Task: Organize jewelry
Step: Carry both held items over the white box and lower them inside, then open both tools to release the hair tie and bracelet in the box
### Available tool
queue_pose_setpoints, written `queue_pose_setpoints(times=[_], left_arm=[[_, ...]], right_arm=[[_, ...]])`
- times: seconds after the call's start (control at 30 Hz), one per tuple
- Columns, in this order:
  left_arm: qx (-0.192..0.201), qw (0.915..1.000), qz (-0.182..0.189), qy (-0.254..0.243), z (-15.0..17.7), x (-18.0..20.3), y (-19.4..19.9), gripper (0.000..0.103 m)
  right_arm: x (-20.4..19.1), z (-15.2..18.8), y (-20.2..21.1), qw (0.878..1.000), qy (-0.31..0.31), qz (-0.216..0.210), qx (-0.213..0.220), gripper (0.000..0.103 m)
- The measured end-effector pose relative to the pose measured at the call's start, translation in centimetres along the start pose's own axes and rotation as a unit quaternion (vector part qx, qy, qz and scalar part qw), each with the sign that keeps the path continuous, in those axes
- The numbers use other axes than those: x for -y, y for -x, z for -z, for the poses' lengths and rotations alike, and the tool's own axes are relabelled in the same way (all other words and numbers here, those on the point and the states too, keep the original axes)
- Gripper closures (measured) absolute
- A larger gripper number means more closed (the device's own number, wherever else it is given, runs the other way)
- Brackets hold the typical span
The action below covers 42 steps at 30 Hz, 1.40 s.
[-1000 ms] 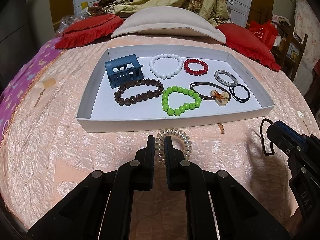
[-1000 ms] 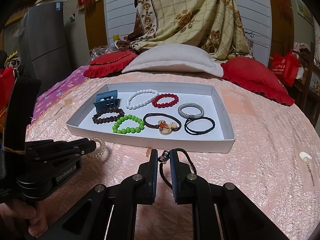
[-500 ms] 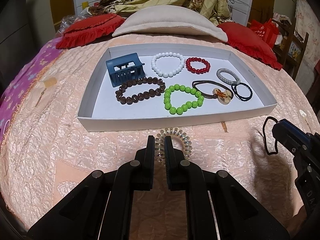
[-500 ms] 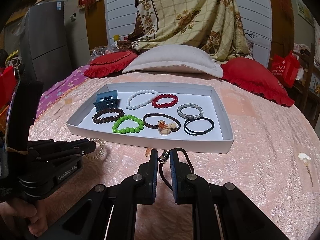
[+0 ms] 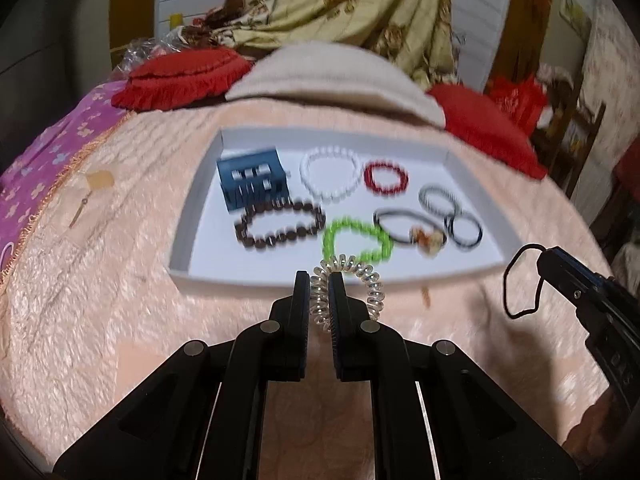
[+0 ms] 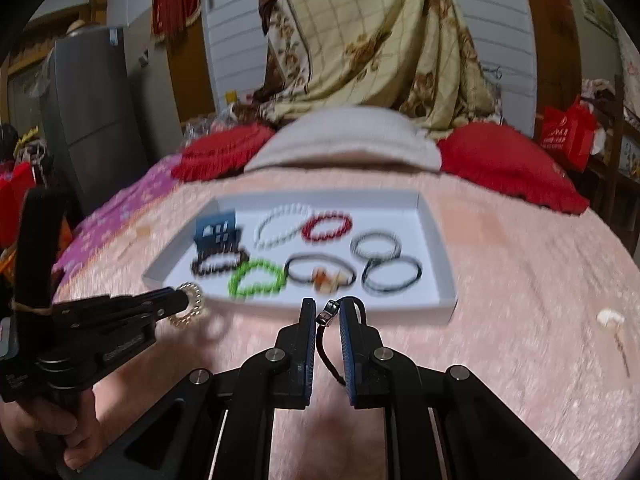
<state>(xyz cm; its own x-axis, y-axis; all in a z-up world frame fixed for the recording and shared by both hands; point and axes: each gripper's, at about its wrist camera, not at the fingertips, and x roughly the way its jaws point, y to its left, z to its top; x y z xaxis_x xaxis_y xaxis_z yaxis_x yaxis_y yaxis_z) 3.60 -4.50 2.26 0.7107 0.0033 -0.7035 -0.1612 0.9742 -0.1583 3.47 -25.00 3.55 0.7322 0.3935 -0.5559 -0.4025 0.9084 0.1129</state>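
Note:
My left gripper (image 5: pixel 319 280) is shut on a clear spiral hair tie (image 5: pixel 368 282) and holds it above the bedspread, just before the near wall of the white tray (image 5: pixel 248 276). My right gripper (image 6: pixel 323 307) is shut on a black cord with a small metal clasp (image 6: pixel 327 316); the cord loop hangs from its tip in the left wrist view (image 5: pixel 520 284). The tray (image 6: pixel 438 240) holds a blue hair claw (image 5: pixel 252 180), white (image 5: pixel 330 178), red (image 5: pixel 386 178), brown (image 5: pixel 280 226) and green (image 5: pixel 356 240) bead bracelets, and several hair ties (image 5: pixel 464 230).
The tray lies on a peach quilted bed. Red cushions (image 5: pixel 180 76) and a beige pillow (image 5: pixel 332 72) lie behind it. A small earring card (image 5: pixel 98 180) lies left of the tray and another small piece (image 6: pixel 610 318) lies on the right.
Both grippers have lifted off the bed with their items and tilted upward; the spiral hair tie now hangs clear of the quilt in front of the tray. The view is motion-blurred.

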Motion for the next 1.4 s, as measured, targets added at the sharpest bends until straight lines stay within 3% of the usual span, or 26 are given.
queue_pose_setpoints(times=[0.23,0.4,0.7,0.9,1.0,1.13,1.27,1.4], left_arm=[[0.006,0.9998,0.002,0.017,-3.5,-0.7,-0.7,0.095],[-0.010,0.9997,0.018,-0.011,-6.5,0.8,-4.0,0.095],[-0.061,0.9979,0.009,-0.020,-6.1,1.7,-10.6,0.095],[-0.061,0.9972,-0.015,-0.040,-5.5,1.9,-11.2,0.095],[-0.062,0.9972,-0.015,-0.038,-5.5,1.8,-11.2,0.095],[-0.065,0.9969,-0.015,-0.040,-5.5,1.7,-11.1,0.091],[-0.065,0.9973,-0.013,-0.032,-5.6,1.5,-10.9,0.064],[-0.056,0.9977,-0.018,-0.034,-5.7,1.4,-10.5,0.060]], right_arm=[[1.7,-4.1,-0.4,0.998,-0.040,-0.027,0.026,0.092],[2.2,-7.3,-2.8,0.998,-0.050,-0.037,0.028,0.092],[3.7,-8.3,-11.8,0.995,-0.078,-0.035,-0.047,0.092],[3.9,-7.0,-17.3,0.983,-0.125,-0.069,-0.120,0.092],[3.5,-6.5,-18.1,0.981,-0.130,-0.067,-0.128,0.092],[3.5,-6.3,-18.0,0.977,-0.151,-0.095,-0.117,0.092],[3.5,-6.8,-17.0,0.979,-0.152,-0.095,-0.092,0.089],[3.9,-7.2,-15.8,0.982,-0.154,-0.083,-0.070,0.069]])
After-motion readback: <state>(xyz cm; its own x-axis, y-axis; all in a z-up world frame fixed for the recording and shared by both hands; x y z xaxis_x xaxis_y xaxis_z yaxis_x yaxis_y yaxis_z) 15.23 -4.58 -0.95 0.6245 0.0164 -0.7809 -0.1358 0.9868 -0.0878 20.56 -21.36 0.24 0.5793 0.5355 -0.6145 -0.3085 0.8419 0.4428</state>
